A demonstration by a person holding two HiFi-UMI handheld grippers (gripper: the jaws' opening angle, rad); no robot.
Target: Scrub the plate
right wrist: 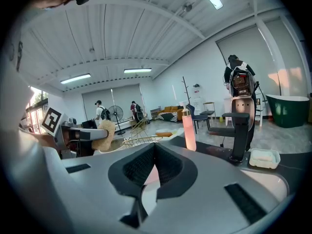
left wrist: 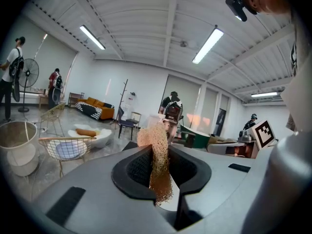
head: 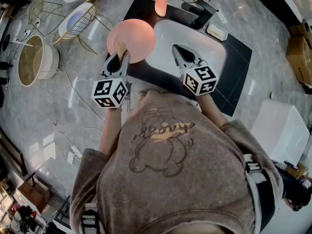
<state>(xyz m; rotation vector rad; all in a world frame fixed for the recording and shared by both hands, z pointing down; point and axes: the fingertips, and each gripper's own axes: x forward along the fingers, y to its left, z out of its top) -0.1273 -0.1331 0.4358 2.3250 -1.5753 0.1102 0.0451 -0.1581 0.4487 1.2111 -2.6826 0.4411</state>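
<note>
Both grippers are clamped shut, but only one carries anything. Your left gripper (head: 123,53) has its fingers pinched on a tan mesh scrubber (left wrist: 158,155). The scrubber stands up between them and pokes past the tips, so its free end can rub while the fingers keep clear of the dish. Your right gripper (head: 175,48) has its fingers pressed together on nothing. I judge it idle, waiting to steady things.

Just beyond the left tips, in the upper middle of the head view, the pink plate (head: 134,35) rests on the dark mat (head: 234,82). Its right edge overlaps the left rim of the white sink (head: 214,52). The scrubber's end sits over the plate's near edge; I cannot tell whether it touches. The right gripper hovers over the basin, just right of the plate and apart from it.

Further out, along the top of the frame, a pink soap bottle (head: 161,3) and a black faucet (head: 202,14) stand behind the sink, within reach for washing. At the upper left of the grey surface (head: 48,111), a wire rack (head: 80,23) holds another dish, presumably to dry.

Scrubbing looks barely begun at most. Nothing pins the plate, so a firm stroke could make it skid or tip toward the basin. Consider bracing its rim with your right gripper first.
</note>
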